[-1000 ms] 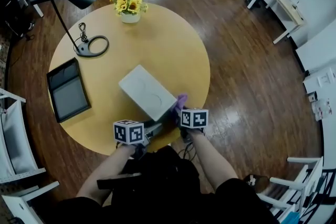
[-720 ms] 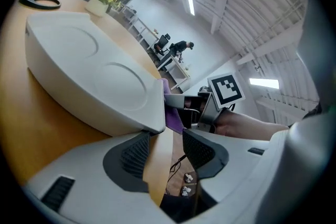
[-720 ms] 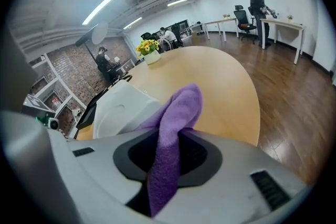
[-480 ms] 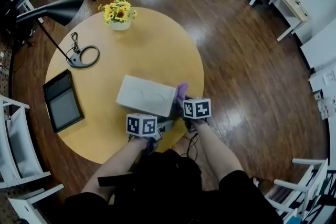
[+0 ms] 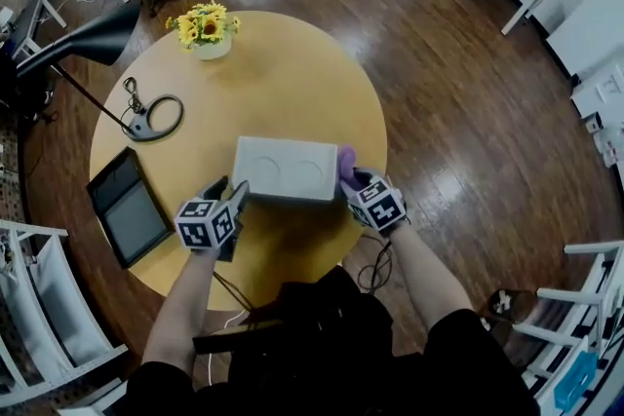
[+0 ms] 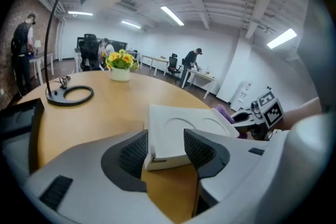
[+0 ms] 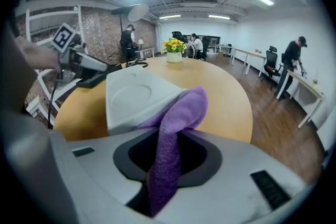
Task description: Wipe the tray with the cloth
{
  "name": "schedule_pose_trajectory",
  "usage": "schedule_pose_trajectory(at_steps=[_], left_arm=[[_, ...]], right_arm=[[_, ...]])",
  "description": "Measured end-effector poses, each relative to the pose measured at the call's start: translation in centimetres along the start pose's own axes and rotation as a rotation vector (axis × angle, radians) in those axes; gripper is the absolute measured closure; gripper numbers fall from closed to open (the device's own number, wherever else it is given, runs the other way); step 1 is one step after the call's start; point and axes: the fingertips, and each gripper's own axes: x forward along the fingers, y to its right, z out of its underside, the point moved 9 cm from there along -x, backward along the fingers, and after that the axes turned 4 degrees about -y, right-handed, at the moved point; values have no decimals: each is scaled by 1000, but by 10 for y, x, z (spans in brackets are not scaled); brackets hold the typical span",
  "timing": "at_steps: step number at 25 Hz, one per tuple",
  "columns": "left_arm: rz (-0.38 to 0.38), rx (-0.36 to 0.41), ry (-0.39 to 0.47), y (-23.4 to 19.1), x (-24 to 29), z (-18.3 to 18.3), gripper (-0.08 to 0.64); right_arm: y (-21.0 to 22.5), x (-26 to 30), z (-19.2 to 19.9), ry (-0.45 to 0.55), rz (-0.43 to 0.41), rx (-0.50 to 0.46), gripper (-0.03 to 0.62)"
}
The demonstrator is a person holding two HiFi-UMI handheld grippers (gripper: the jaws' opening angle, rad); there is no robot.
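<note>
White tray lying long side across on the round wooden tabletop, close to the near edge, two shallow circles pressed into its upward face. Left claw at the tray's left end, jaws wide and only just opened further, one to each side of that end; in the left gripper view the tray reaching in between the ribbed dark pads of the claw, not clearly pinched by either. Right claw at the tray's right end, jaws narrow and clamped on the purple cloth. In the right gripper view, cloth rising out of the claw in a thick fold and draped over the nearest corner of the tray, touching it. Same cloth showing as a purple tuft past the tray's far end in the left gripper view. Farther back on the tabletop, well apart from the tray: a black lamp with a ring base, a white pot of yellow flowers, and toward the left edge a dark flat panel. Wooden floor all around, with office chairs and desks beyond.
</note>
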Motion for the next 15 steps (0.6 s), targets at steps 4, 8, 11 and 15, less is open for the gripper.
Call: schedule_pose_trajectory(at_steps=[4, 8, 11, 15], left_arm=[[83, -112, -75, -18, 30, 6, 310], [74, -97, -79, -13, 34, 8, 304], [65, -59, -93, -8, 37, 10, 304], [48, -56, -100, -10, 42, 13, 305]], right_arm=[[-30, -10, 16, -3, 14, -39, 502], [-47, -14, 34, -27, 72, -89, 502], [-55, -19, 42, -32, 67, -84, 502], [-64, -22, 47, -42, 27, -127, 502]])
